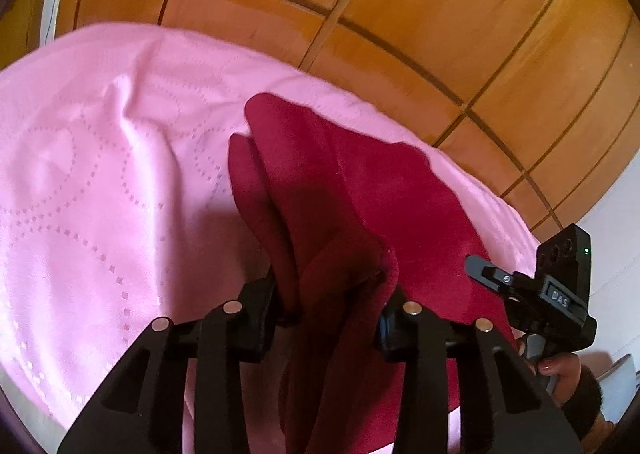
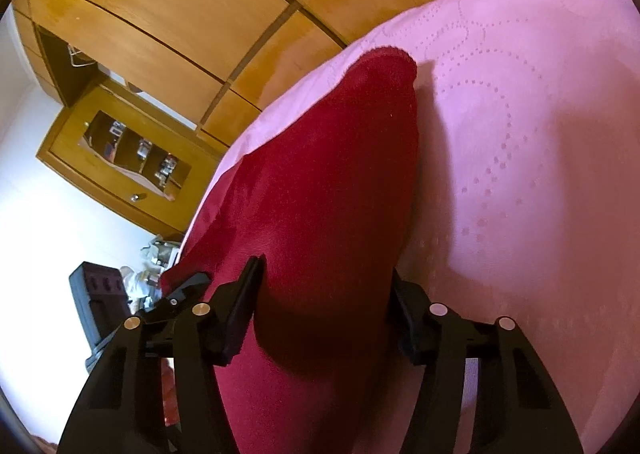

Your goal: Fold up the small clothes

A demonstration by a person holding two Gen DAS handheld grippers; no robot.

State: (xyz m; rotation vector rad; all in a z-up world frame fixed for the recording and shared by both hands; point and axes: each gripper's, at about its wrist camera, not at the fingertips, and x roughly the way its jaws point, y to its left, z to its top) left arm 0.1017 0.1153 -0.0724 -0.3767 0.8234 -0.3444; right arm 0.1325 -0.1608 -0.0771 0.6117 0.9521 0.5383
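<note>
Barely begun, I'd say: the red garment (image 1: 360,189) lies bunched mid-frame on the pink bed (image 1: 100,173), lifted between both grippers, left (image 1: 336,306) and right (image 2: 324,306), jaws clamping cloth; no neat fold yet.

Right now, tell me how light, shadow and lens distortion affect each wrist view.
Left wrist view: fisheye bends the wooden wardrobe panels into arcs; the dark red fabric garment casts a shadow on the pink dotted bedspread; dark vignette at the corners. Right wrist view: the white wall is overexposed, the bedspread shows a reddish cast at right, and the garment is dark near the lens.
</note>
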